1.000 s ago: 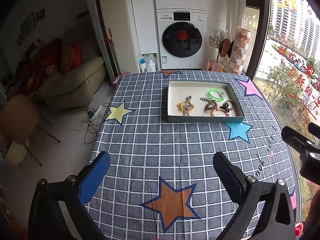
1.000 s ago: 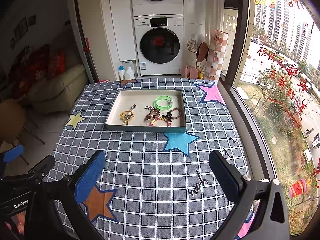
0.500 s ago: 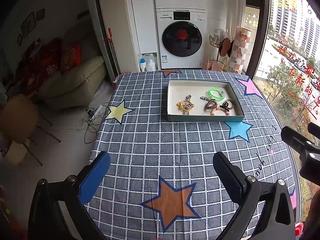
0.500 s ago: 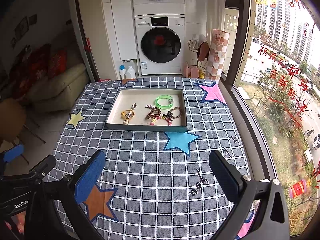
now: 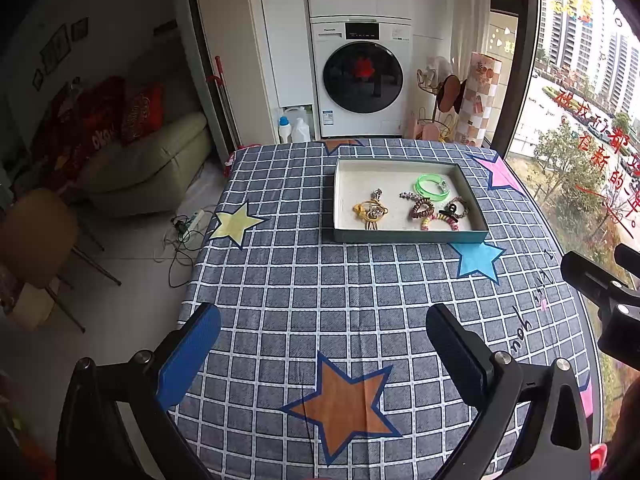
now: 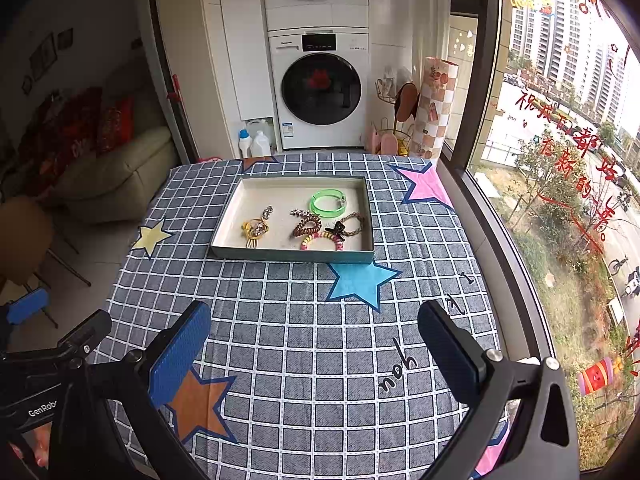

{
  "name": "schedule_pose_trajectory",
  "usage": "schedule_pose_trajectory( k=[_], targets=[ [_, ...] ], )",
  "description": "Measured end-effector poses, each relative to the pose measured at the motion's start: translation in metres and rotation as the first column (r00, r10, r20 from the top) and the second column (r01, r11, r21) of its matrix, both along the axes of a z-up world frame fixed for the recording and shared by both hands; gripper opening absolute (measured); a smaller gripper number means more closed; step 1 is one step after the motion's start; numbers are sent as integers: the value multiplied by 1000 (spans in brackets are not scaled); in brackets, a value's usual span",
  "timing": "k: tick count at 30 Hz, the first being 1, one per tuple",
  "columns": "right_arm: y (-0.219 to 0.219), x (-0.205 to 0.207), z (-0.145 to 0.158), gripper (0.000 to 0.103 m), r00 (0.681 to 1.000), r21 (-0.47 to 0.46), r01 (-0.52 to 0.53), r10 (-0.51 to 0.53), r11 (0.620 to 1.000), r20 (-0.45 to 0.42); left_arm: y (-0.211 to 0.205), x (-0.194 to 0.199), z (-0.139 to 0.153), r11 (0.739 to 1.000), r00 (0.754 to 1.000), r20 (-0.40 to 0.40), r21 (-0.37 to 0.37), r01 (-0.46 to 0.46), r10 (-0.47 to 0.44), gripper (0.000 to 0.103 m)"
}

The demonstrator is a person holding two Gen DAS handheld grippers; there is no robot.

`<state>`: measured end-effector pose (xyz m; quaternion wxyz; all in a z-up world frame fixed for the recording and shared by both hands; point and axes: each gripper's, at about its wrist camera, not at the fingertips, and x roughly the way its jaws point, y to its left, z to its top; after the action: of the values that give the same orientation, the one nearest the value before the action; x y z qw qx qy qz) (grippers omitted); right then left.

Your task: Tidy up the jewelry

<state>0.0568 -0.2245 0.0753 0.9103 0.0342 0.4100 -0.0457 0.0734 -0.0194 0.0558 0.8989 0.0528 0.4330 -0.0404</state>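
Observation:
A shallow grey-green tray [image 5: 408,237] [image 6: 292,255] sits on the far half of the checked tablecloth. Inside lie a green bangle [image 5: 431,187] [image 6: 328,203], a gold piece [image 5: 370,211] [image 6: 255,227], a brown spiral hair tie [image 5: 421,208] [image 6: 307,224], a pink-yellow bead bracelet [image 5: 440,222] [image 6: 322,240] and a black clip [image 5: 449,210] [image 6: 335,229]. My left gripper [image 5: 322,342] hovers open over the near part of the table, well short of the tray. My right gripper [image 6: 314,340] is open too, nothing between its fingers, beside the left one [image 6: 60,344].
The table's left edge drops to the floor with cables [image 5: 180,236] and a chair [image 5: 36,236]. A window frame [image 6: 480,184] runs along the right edge. A washing machine [image 5: 362,80] stands behind the table. Coloured stars mark the cloth [image 5: 344,400].

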Motion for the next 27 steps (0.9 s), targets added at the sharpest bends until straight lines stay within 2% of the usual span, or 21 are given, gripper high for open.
schedule_pose_trajectory(
  k=[27],
  targets=[
    [-2,0,-6,103,1000,2,-5,5,1000,-8,1,7,-1,1000,1000,-10,-9,8,-9,103]
  ],
)
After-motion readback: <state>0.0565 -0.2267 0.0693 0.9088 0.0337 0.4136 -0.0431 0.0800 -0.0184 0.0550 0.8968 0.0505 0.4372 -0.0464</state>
